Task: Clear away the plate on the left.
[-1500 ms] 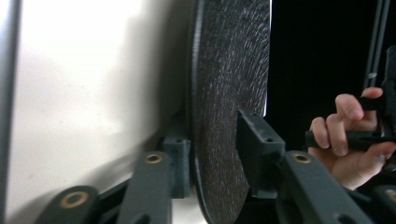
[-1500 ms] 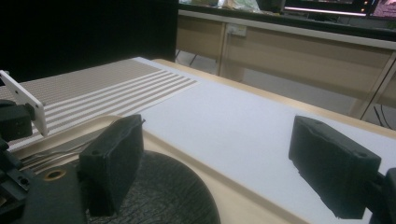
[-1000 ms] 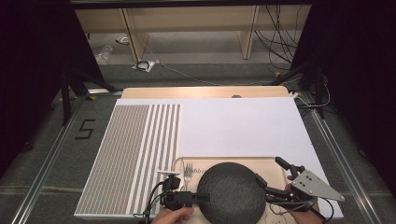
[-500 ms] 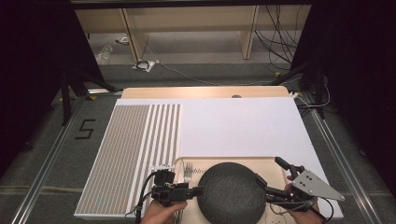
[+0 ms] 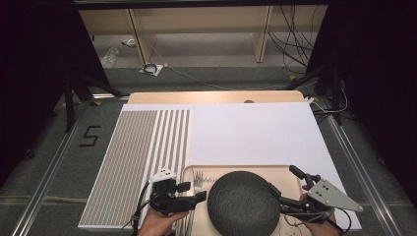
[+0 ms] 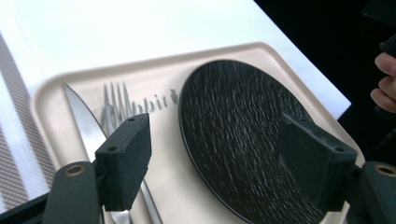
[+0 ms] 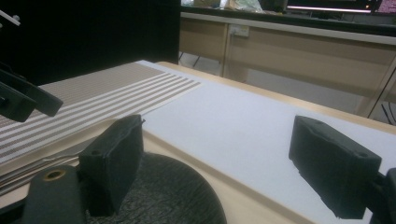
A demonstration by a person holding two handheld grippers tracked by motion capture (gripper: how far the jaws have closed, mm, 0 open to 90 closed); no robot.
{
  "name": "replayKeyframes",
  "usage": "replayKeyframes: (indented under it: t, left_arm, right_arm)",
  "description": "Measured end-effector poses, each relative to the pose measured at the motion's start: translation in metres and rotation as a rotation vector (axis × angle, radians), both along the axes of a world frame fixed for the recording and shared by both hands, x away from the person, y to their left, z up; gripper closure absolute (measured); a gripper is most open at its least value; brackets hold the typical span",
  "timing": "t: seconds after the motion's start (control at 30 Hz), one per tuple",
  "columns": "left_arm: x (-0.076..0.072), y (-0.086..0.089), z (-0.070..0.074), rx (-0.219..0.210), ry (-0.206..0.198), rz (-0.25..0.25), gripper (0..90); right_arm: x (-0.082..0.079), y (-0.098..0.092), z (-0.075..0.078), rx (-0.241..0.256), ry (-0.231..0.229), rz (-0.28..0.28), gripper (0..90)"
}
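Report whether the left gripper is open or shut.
Open: the left gripper has its fingers spread wide apart, nothing between them, above the plate and fork.

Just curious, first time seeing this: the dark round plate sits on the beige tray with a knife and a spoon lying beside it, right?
Nearly. Beside the dark plate on the beige tray lie a knife and a fork, not a spoon: the left gripper view shows its tines.

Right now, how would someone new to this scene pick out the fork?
Find the beige tray at the table's near edge, holding a round black plate. Left of the plate lie two pieces of cutlery; the fork is the one nearer the plate, with tines, beside a smooth pointed knife.
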State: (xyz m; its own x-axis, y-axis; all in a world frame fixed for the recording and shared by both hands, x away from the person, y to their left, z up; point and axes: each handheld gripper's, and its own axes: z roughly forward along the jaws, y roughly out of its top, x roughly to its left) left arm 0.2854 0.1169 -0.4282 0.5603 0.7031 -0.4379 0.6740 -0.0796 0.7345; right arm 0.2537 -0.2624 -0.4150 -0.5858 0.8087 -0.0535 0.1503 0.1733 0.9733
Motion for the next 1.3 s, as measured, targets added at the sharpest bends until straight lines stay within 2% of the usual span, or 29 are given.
replayKeyframes:
  t: [0.37, 0.67, 0.97, 1.2, 1.3]
  left_arm:
    - [-0.004, 0.01, 0.011, 0.015, -0.157, -0.025, 24.8]
    - [-0.006, 0.021, 0.014, 0.023, -0.252, -0.03, 24.4]
    - [-0.009, 0.027, 0.016, 0.012, -0.323, -0.042, 23.8]
    - [-0.008, 0.034, 0.015, 0.021, -0.336, -0.029, 23.3]
    - [-0.009, 0.038, 0.015, 0.027, -0.36, -0.02, 22.4]
  right_arm:
    - [0.0, 0.0, 0.0, 0.001, 0.0, 0.002, 18.6]
    - [0.0, 0.0, 0.0, 0.001, 0.001, 0.004, 18.6]
    - [0.0, 0.0, 0.0, 0.003, 0.003, 0.007, 18.6]
    - [0.0, 0.001, 0.0, 0.003, 0.005, 0.007, 18.6]
    - [0.0, 0.001, 0.0, 0.003, 0.006, 0.007, 18.6]
